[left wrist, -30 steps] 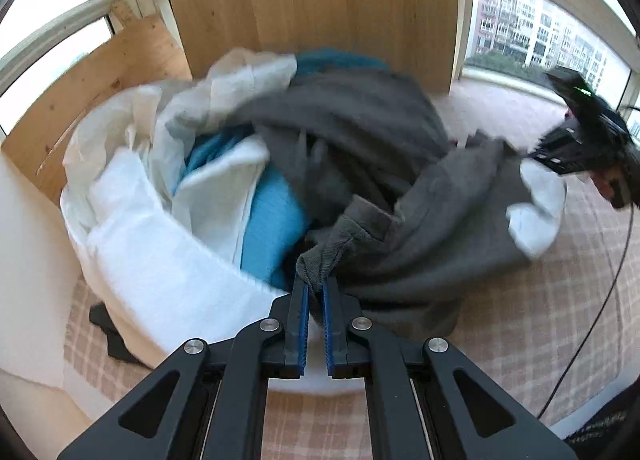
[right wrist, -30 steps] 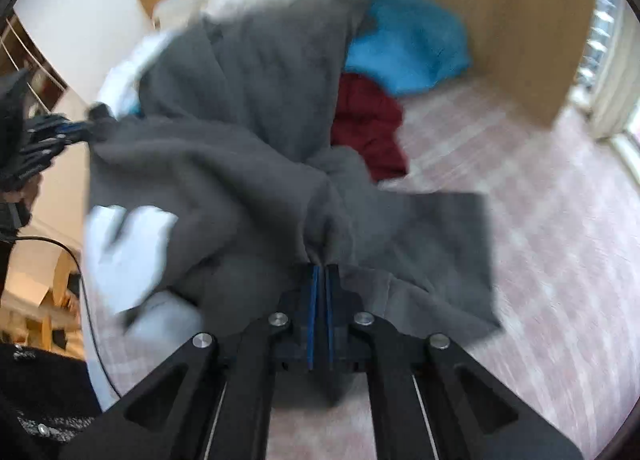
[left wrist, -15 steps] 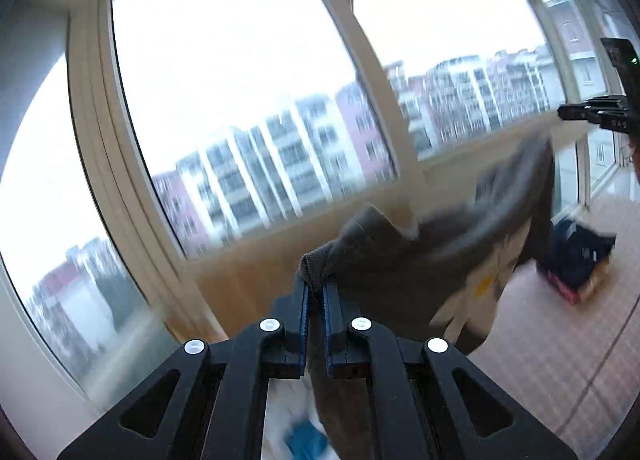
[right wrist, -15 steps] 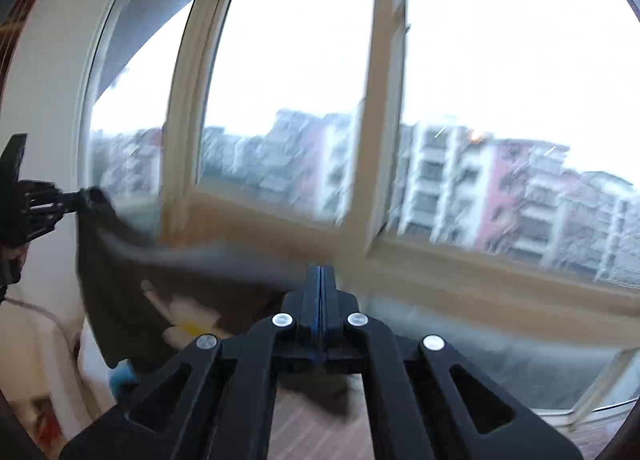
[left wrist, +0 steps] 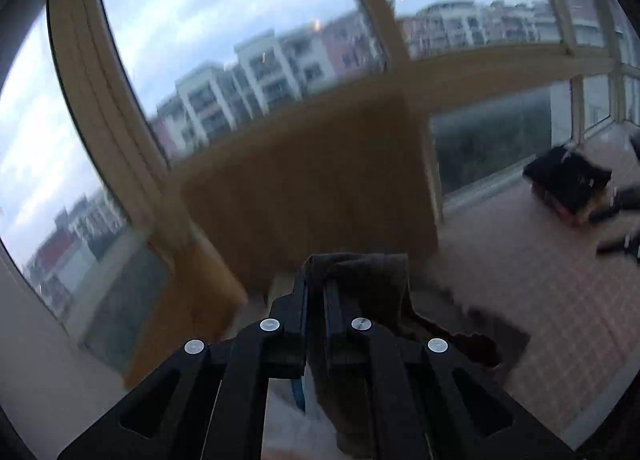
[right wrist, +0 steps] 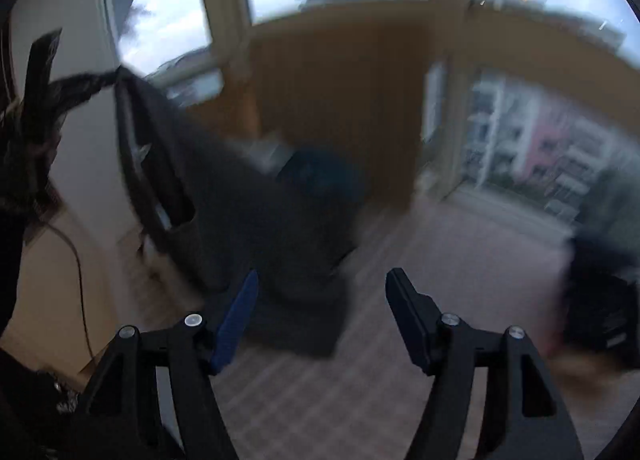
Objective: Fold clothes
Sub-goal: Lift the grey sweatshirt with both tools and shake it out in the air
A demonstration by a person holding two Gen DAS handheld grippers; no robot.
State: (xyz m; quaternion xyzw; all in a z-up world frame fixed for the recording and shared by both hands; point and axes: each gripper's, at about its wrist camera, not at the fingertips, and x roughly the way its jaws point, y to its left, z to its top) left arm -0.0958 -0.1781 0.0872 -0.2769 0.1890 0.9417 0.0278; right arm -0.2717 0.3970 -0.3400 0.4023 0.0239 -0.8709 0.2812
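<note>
from the left hand-held gripper [left wrist: 315, 284], grey garment [right wrist: 240, 195] hanging lengthwise down

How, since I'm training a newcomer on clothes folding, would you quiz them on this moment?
1. True or false: the left gripper is shut on the dark grey garment.
2. What does the right gripper hold? A) the garment B) a white towel C) nothing
3. In the right wrist view, what does the garment hang from?

Key
1. True: the cloth is pinched between its jaws.
2. C: its jaws have just been opening and stand wide apart with nothing between them.
3. The left gripper alone, at the upper left of that view.
</note>
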